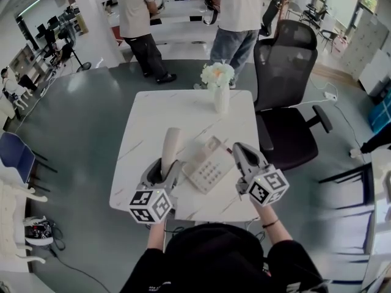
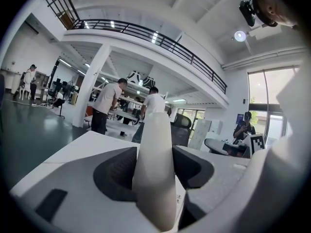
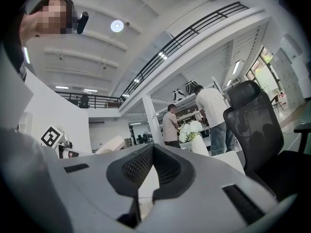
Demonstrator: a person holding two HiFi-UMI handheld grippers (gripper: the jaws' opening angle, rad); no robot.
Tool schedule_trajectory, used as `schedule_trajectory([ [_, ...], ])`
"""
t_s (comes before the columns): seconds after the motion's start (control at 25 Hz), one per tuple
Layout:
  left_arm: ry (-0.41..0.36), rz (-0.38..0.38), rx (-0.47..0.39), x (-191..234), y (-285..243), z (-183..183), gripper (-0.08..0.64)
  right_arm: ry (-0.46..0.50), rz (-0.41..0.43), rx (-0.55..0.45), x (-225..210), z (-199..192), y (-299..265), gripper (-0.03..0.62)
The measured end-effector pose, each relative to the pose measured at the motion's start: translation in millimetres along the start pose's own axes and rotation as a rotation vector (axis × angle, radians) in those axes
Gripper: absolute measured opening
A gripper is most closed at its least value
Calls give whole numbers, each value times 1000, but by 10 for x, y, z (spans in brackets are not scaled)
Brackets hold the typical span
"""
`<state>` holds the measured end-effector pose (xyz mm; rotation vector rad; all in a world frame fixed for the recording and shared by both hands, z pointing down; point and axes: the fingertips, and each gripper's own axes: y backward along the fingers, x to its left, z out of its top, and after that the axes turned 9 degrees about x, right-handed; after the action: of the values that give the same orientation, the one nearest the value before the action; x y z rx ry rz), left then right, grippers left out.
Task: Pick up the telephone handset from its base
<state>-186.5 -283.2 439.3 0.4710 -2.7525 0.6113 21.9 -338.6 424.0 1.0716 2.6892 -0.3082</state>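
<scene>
The cream telephone handset (image 1: 171, 142) stands nearly upright, lifted off the push-button base (image 1: 209, 166), which lies on the white marble table (image 1: 153, 112). My left gripper (image 1: 166, 167) is shut on the handset's lower end. In the left gripper view the handset (image 2: 155, 144) fills the gap between the dark pads of the left gripper (image 2: 154, 165). My right gripper (image 1: 240, 151) hovers at the base's right edge, jaws together, holding nothing. In the right gripper view the right gripper (image 3: 153, 149) has its tips touching, and the handset (image 3: 112, 144) shows off to the left.
A white vase of white flowers (image 1: 220, 89) stands at the table's far edge. A black office chair (image 1: 286, 96) sits against the table's right side. Two people stand at desks beyond the table. Grey floor surrounds the table.
</scene>
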Motion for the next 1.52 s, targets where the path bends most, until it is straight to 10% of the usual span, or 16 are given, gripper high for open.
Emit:
schedule_trajectory([
  [1.52,37,149,-209,90,593,301,216,34,-58,-97,-83,361,234,-9],
])
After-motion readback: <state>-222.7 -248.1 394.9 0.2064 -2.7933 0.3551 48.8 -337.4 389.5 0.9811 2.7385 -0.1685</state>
